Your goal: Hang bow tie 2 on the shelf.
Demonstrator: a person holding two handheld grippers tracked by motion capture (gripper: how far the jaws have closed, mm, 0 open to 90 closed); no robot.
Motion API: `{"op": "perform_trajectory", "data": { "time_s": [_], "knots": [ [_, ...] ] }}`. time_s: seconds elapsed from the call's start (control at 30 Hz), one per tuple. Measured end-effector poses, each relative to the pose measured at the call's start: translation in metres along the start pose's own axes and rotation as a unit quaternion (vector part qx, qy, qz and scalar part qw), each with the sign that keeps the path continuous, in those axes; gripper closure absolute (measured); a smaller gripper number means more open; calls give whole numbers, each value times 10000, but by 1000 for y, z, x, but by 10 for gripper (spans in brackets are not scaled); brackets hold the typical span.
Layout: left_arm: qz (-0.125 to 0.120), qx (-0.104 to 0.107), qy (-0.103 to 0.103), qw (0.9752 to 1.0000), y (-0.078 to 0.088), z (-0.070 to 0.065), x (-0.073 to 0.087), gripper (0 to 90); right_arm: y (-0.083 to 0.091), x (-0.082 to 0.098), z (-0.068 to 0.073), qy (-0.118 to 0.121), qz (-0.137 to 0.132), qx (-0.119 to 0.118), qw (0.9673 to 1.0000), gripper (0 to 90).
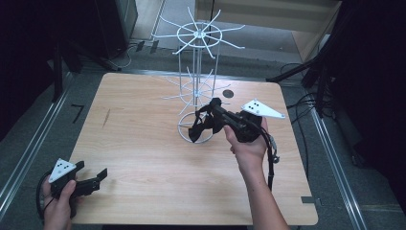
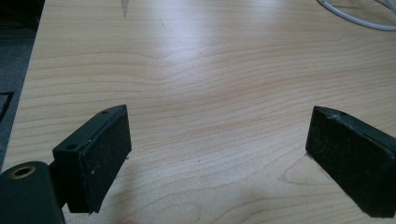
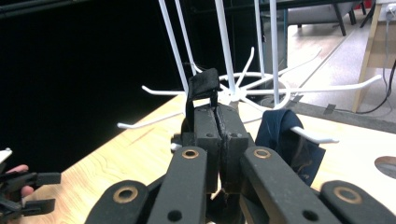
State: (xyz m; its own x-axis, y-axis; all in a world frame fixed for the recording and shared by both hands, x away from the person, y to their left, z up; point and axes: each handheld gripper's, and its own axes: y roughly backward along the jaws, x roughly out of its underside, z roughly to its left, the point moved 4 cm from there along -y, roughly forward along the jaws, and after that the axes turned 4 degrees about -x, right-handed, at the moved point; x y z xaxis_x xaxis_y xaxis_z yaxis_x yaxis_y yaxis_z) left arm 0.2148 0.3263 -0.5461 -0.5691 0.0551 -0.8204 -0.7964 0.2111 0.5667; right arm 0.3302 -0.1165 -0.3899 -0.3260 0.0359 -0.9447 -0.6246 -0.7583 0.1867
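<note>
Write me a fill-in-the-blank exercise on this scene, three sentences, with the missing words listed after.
1. The right tool is shut on a dark ____.
2. The left tool, near the wooden table's front left corner, has its jaws ____.
3. The white wire rack has arms that spread out from a ____ pole.

Missing words: cloth; open; central

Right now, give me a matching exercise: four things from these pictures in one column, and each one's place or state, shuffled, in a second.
Things:
1. left tool
2. right tool
3. white wire rack
4. dark cloth

Places or states:
A. stands upright on the table's far half
B. open, at the near left corner
C. pinched, hanging by the rack's base ring
D. shut on fabric

Pairs: 1-B, 2-D, 3-A, 4-C
</note>
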Motion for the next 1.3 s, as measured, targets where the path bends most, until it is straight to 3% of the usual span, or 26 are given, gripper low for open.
{"op": "perform_trajectory", "data": {
  "time_s": [0.53,0.63,1.13,1.3],
  "knots": [
    [1,-5,-3,10000,0,0,0,73,-21,11,0,192,77,393,9990,899],
    [-4,-3,0,10000,0,0,0,73,-23,13,-1,257,49,511,9984,852],
    [7,-14,-6,10000,0,0,0,73,-12,36,-12,170,130,543,9983,775],
    [-3,-16,-3,10000,0,0,0,73,-4,44,-15,184,206,566,9980,692]
  ]
}}
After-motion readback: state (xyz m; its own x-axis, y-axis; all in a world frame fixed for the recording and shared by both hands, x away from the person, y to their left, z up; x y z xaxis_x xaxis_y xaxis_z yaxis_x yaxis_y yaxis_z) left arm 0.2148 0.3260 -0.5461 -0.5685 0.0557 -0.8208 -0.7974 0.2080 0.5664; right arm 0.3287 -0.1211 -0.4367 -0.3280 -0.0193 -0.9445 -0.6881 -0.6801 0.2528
